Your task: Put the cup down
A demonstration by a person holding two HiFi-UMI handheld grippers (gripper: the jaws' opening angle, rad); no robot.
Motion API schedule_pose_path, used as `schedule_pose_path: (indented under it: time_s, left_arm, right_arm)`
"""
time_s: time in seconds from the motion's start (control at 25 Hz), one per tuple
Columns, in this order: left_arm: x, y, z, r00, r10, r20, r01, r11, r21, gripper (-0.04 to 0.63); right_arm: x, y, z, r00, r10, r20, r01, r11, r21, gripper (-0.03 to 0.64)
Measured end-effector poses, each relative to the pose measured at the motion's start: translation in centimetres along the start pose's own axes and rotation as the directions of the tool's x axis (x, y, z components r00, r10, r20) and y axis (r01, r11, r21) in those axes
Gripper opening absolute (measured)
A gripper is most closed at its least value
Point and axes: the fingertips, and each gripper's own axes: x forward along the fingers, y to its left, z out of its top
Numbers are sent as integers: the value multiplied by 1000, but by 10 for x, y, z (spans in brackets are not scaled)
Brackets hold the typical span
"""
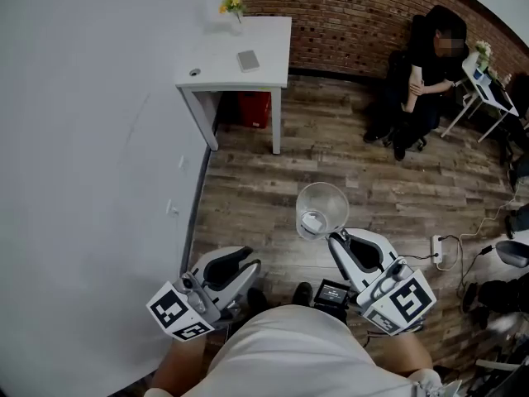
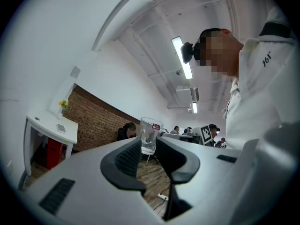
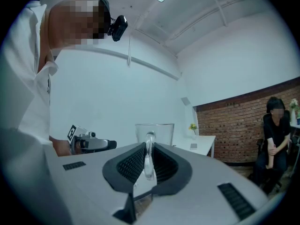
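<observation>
A clear glass cup point(image 1: 321, 209) with a handle hangs in the air over the wooden floor, with no surface under it. My right gripper point(image 1: 335, 241) is shut on its handle; in the right gripper view the pads point(image 3: 133, 165) press on the glass handle point(image 3: 149, 156), and the cup point(image 3: 154, 132) stands upright beyond them. My left gripper point(image 1: 250, 265) is lower left of the cup and apart from it. Its jaws stand a little open with nothing between them. Through that gap the left gripper view shows the cup point(image 2: 150, 134) farther off.
A white table point(image 1: 219, 71) stands at the far wall with a small flower vase point(image 1: 233, 7) and a grey flat object point(image 1: 248, 60). A red box point(image 1: 254, 108) sits under it. A seated person point(image 1: 421, 81) is at the far right. A power strip point(image 1: 438, 249) lies on the floor.
</observation>
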Motion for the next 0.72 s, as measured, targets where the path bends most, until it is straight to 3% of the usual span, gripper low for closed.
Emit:
schedule_pose_path:
  time_s: [0.28,0.72]
  left_arm:
    - [15,-16,12,1000,4,-10,-4,1000,-5,87]
    - [-19,2,15,1000,17,-8,-17,1000,-23,87]
  right_arm:
    - [-14,-8,18,1000,10,-3,-10,1000,11,35]
    - [14,15,12,1000,14,-13,-14,1000,18,35]
